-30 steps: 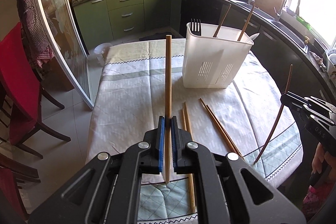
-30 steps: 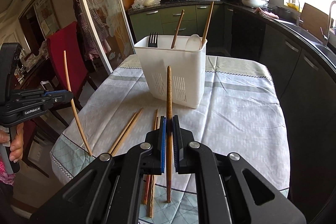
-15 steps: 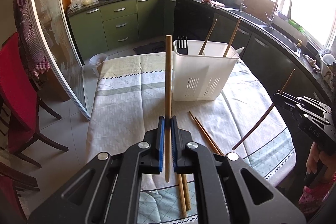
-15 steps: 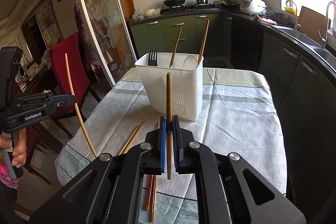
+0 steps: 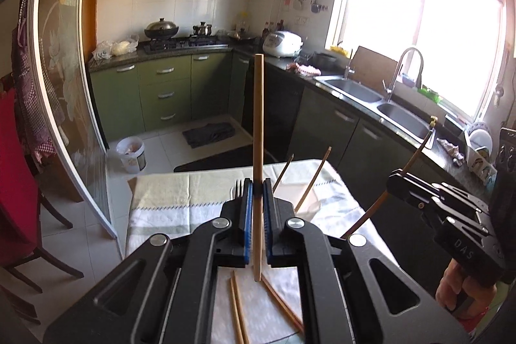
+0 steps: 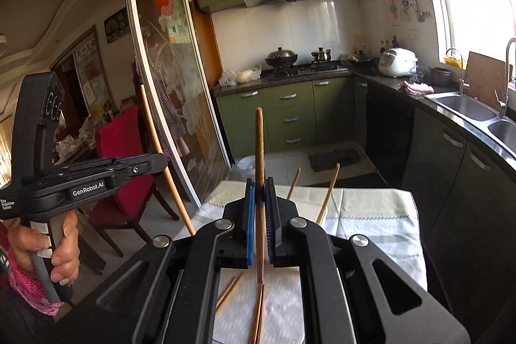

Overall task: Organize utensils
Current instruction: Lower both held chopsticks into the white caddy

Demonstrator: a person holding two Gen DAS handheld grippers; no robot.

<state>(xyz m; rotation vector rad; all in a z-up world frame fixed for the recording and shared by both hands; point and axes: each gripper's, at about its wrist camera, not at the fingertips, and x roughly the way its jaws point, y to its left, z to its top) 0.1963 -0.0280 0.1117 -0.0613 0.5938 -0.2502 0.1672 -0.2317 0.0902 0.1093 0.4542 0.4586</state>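
My left gripper [image 5: 257, 192] is shut on a pale wooden chopstick [image 5: 258, 134] that stands upright between its blue pads. The right gripper [image 6: 259, 192] is shut on a darker brown chopstick [image 6: 259, 144], also upright. Each gripper shows in the other's view: the right gripper [image 5: 396, 179] with its slanted stick, the left gripper [image 6: 161, 162] in a person's hand [image 6: 61, 244]. The white utensil holder [image 5: 312, 203] is mostly hidden behind the jaws; a fork [image 5: 238, 184] and two chopsticks [image 5: 317, 179] poke out of it. Loose chopsticks [image 5: 237, 308] [image 6: 258, 311] lie on the tablecloth below.
The table [image 5: 161, 202] carries a pale patterned cloth. A red chair [image 5: 13, 182] and a glass sliding door [image 5: 64, 86] stand to its left. A dark counter with a sink [image 5: 371, 95] runs along the right, green cabinets at the back.
Both grippers have risen and tipped upward, each keeping its chopstick. The holder and table have sunk low in both views, and the holder now sits behind the jaws.
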